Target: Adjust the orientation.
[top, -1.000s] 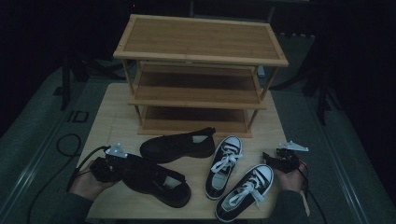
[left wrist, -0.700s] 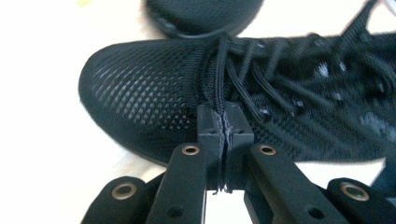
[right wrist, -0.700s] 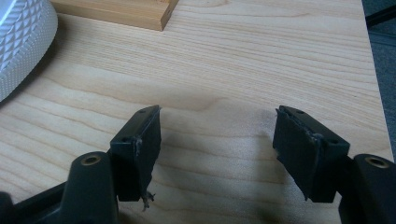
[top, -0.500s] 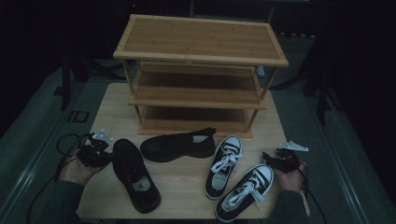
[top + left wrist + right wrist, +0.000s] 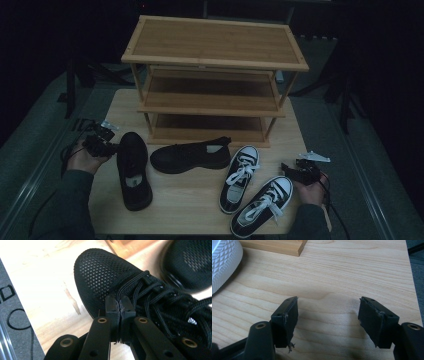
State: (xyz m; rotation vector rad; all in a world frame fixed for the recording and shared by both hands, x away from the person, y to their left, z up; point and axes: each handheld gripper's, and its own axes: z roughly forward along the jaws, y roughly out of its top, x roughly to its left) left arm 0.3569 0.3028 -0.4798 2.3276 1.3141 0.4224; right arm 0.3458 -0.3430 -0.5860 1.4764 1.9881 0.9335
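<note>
High view. Left hand (image 5: 82, 159) comes in from the bottom left, sleeve along the table edge, its left gripper (image 5: 102, 141) pointing right against the toe side of a black mesh shoe (image 5: 133, 170). That shoe lies on the pale wooden table (image 5: 190, 200), toe toward the shelf rack, heel toward the person. A second black shoe (image 5: 192, 155) lies crosswise just beside it, in front of the bamboo three-tier rack (image 5: 215, 75). Two black-and-white canvas sneakers (image 5: 252, 192) with white laces sit right of centre, side by side. Right hand (image 5: 310, 190) rests at the table's right edge, the right gripper (image 5: 302, 172) low, near the outer sneaker's toe but apart from it.

Left gripper view. The left gripper's jaws stand pressed together at the shoe's edge, where the honeycomb mesh toe meets the first lace; pads (image 5: 112, 307) are frayed at the seam. Whether they pinch fabric or lace, cannot tell. Laces are round black cord. The second black shoe's mesh toe shows blurred at top right.

Right gripper view. Jaws stand wide apart over bare, grained wood, holding nothing; pads (image 5: 289, 315) worn and ragged. A white diamond-patterned rubber sneaker toe shows at upper left; the rack's foot (image 5: 287, 247) at the top.
</note>
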